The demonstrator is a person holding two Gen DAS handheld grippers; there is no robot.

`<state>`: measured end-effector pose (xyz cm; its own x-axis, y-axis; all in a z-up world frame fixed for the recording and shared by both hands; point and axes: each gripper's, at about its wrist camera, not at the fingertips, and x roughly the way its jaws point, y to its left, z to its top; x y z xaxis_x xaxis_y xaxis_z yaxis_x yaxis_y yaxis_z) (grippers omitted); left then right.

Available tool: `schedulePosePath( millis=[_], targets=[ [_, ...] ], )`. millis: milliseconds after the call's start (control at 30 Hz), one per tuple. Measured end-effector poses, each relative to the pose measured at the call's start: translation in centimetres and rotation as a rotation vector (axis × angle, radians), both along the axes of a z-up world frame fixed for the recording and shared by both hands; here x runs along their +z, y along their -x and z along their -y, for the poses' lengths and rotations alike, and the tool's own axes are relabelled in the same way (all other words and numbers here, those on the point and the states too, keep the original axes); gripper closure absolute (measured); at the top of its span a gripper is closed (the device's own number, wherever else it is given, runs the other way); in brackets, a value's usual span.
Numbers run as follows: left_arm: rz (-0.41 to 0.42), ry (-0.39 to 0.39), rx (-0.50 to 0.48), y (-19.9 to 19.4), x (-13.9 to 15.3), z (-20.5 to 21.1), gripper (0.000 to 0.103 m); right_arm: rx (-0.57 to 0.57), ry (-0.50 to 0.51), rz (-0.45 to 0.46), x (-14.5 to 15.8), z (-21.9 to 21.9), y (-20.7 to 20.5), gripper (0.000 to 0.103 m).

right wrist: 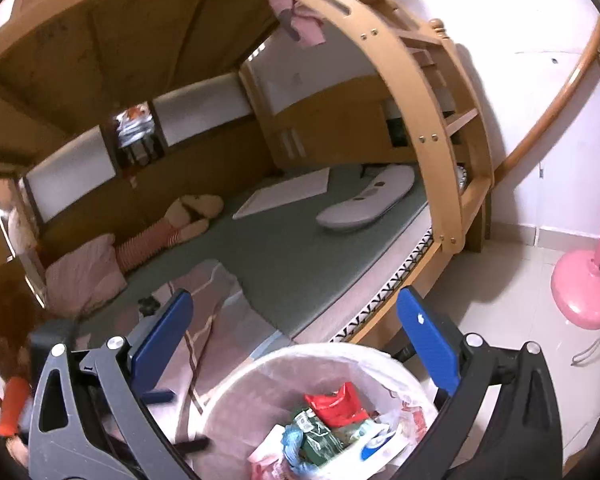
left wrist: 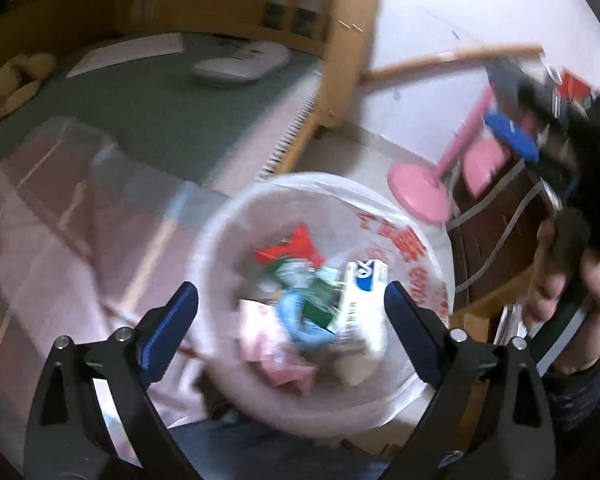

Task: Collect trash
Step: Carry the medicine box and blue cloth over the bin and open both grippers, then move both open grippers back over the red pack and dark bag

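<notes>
Both grippers, left gripper (left wrist: 290, 326) and right gripper (right wrist: 294, 340), fingers wide, empty; lined trash bin (left wrist: 220, 240) at lower centre, directly below the left.

Red characters run along the bin liner (left wrist: 416, 256) at about two o'clock on its rim, too blurred to read. The white carton (left wrist: 360, 300) in the bin shows a blue mark, illegible too. Nothing else carries readable text.
</notes>
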<state>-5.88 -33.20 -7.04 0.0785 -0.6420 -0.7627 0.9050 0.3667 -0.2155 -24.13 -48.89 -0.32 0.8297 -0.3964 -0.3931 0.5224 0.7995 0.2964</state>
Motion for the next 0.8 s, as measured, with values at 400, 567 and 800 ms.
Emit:
schedulePosePath(
  millis=[400,567,800],
  targets=[
    [0.289,-0.011,0.801,-16.7,5.1,-26.9,0.004,0.413,0.066,-0.085,-0.3,-14.4,-17.5,0.003],
    [0.267,0.038,1.070,-20.4,3.3,-36.8,0.004,0.569,0.111,-0.080,0.2,-22.5,-26.7,0.003],
    [0.254,0.025,1.164,-21.9,2.0,-39.7,0.004,0.623,0.136,-0.127,-1.3,-29.0,-37.8,0.003]
  ],
)
